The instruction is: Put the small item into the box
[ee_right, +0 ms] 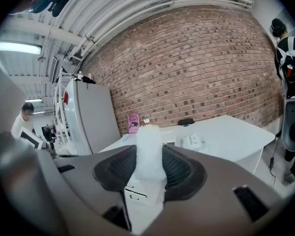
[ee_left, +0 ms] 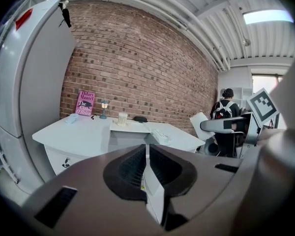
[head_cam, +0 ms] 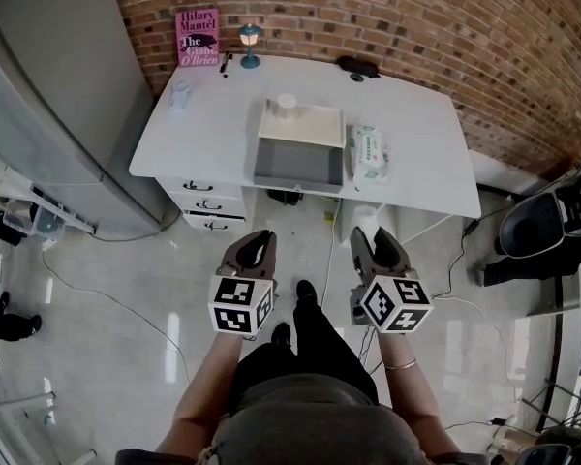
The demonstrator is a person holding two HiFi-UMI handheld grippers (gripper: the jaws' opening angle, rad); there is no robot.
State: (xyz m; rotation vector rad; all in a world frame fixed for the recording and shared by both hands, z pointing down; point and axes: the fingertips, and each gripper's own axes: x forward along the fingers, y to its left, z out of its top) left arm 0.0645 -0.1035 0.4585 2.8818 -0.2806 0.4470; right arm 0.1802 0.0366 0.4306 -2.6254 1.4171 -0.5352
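Note:
My right gripper [ee_right: 149, 157] is shut on a small white rounded item [ee_right: 148, 146], which stands up between the jaws. In the head view the right gripper [head_cam: 374, 247] and left gripper [head_cam: 256, 248] hang side by side above the floor, short of the white desk [head_cam: 416, 143]. The left gripper [ee_left: 147, 157] is shut with nothing in it. The box [head_cam: 298, 165], grey inside with a white lid tilted up at its back, lies open at the desk's front middle. The head view does not show the item itself.
A white cup [head_cam: 287, 105] stands behind the box and a wipes pack [head_cam: 368, 153] lies to its right. A pink book [head_cam: 198, 37], small lamp [head_cam: 250, 45] and black object [head_cam: 358, 67] line the brick wall. A grey fridge [head_cam: 58, 95] stands left, a chair [head_cam: 552, 223] right. Cables cross the floor.

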